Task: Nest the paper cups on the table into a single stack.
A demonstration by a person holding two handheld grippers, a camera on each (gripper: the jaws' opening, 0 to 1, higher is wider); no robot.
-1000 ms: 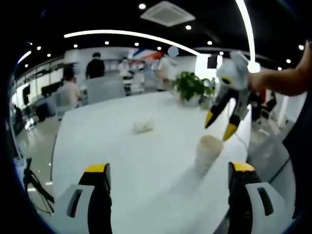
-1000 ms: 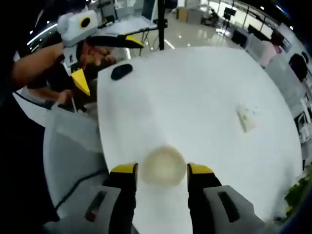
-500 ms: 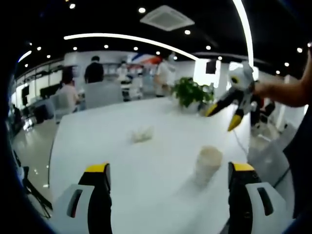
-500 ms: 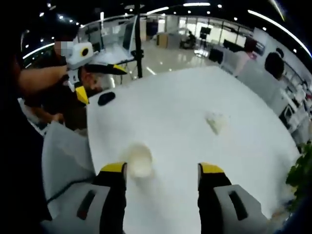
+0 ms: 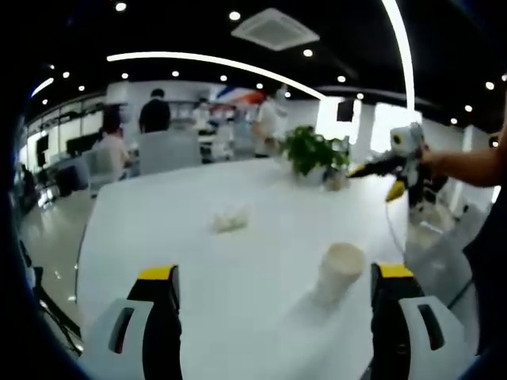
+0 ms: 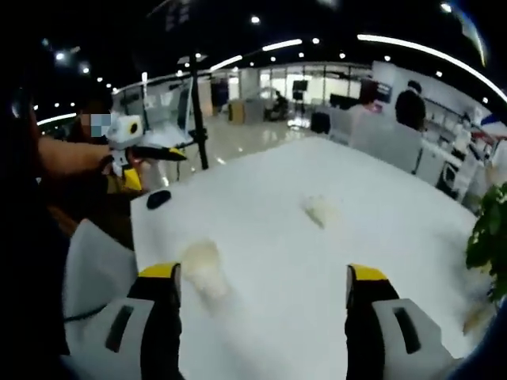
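Note:
An off-white paper cup (image 5: pixel 339 271) stands upright on the white table (image 5: pixel 198 261), just inside the right jaw of my left gripper (image 5: pixel 276 277), which is open and holds nothing. Beyond it, over the table's right edge, my right gripper (image 5: pixel 375 180) hangs in the air with its jaws apart, held by a person's arm. In the right gripper view the same cup (image 6: pixel 202 265) sits blurred beside the left jaw of my open right gripper (image 6: pixel 261 273). The left gripper (image 6: pixel 149 166) shows at the table's far left corner, also open.
A small crumpled white scrap (image 5: pixel 230 220) lies mid-table, also seen as a scrap (image 6: pixel 321 210). A potted plant (image 5: pixel 313 150) stands at the far end. A black object (image 6: pixel 158 198) lies near the table's corner. A white chair (image 6: pixel 87 269) sits below the table edge. People sit and stand in the background.
The right gripper's jaws stood around the cup a second ago; they have opened wide and drawn back from it, leaving the cup on the table. The left gripper has barely moved.

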